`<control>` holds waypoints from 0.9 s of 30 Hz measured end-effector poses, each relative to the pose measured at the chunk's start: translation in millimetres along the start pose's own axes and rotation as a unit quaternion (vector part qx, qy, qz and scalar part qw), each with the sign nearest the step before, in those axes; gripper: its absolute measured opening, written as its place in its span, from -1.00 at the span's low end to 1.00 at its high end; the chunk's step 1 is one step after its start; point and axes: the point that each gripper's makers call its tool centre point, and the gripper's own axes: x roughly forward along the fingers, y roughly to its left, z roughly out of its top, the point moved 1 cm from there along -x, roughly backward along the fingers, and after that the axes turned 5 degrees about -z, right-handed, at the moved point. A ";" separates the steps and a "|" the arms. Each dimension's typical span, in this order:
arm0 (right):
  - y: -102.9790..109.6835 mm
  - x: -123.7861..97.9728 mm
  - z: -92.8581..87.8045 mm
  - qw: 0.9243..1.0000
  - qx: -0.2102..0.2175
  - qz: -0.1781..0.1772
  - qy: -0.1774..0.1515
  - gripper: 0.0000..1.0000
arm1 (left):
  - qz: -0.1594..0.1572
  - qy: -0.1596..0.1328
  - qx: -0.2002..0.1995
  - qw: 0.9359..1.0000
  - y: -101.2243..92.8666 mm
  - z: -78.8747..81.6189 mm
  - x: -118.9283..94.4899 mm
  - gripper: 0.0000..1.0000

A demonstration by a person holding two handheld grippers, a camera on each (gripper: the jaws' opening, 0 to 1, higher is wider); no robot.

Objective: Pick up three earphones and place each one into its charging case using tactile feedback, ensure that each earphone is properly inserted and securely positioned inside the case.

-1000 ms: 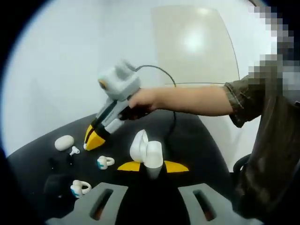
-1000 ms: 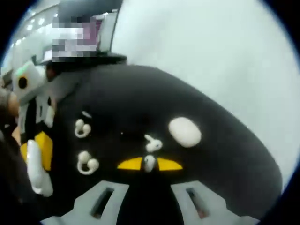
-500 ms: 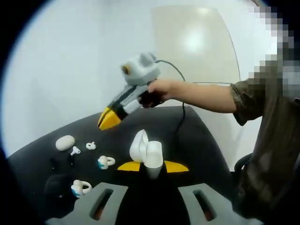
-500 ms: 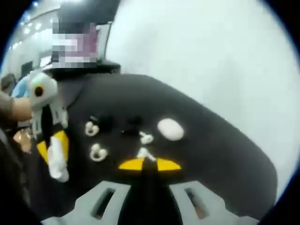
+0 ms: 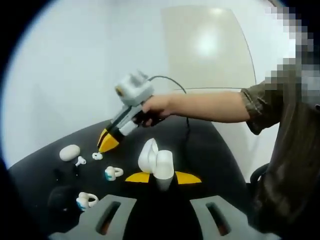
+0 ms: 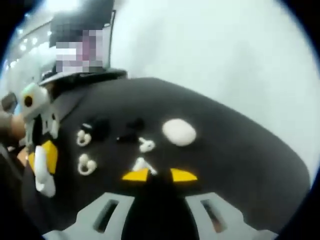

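Left gripper view: the left tool (image 5: 163, 177) is clamped on an open white charging case (image 5: 156, 162) at centre. On the black round table (image 5: 200, 150), loose white earphones (image 5: 96, 156) lie at nine o'clock beside a white oval closed case (image 5: 69, 152). The right tool (image 5: 106, 142) hovers above them.

Right gripper view: the right tool (image 6: 159, 175) stands slightly parted, empty, a white earphone (image 6: 143, 165) just beyond its tips.

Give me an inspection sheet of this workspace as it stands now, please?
Surface: black table, dark and matte.
Job's things: white open case in the left gripper; closed oval case; loose earbuds; two ring-shaped earphones.
Clutter: nothing seen.
Grippers: left shut on the open case; right gripper open above an earbud.
Cables: black cable from the right gripper.
Surroundings: pale wall; person's sleeve.
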 end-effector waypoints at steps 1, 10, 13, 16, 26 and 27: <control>0.9 0.8 -0.9 1.000 -0.005 0.005 0.002 -0.67 | 0.000 0.000 0.001 1.000 -0.2 0.0 0.0 -0.73; 9.1 7.3 -4.9 0.999 -0.036 -0.015 -0.010 -0.93 | -0.001 -0.001 -0.002 1.000 -0.4 0.0 0.2 -0.73; 20.5 -5.9 -3.3 0.999 -0.024 -0.004 -0.028 -0.93 | -0.001 -0.001 -0.002 1.000 -0.9 0.0 0.3 -0.73; 22.7 -12.3 -6.1 1.000 -0.020 -0.001 -0.024 -0.92 | -0.001 -0.001 -0.001 1.000 -1.1 0.1 0.4 -0.73; 26.7 2.4 0.4 0.999 -0.010 0.005 -0.031 -0.63 | 0.001 0.000 -0.001 1.000 -0.4 0.4 0.2 -0.73; 27.1 6.0 1.0 0.999 -0.014 0.000 -0.031 -0.63 | 0.001 0.000 -0.001 1.000 -0.4 0.4 0.2 -0.73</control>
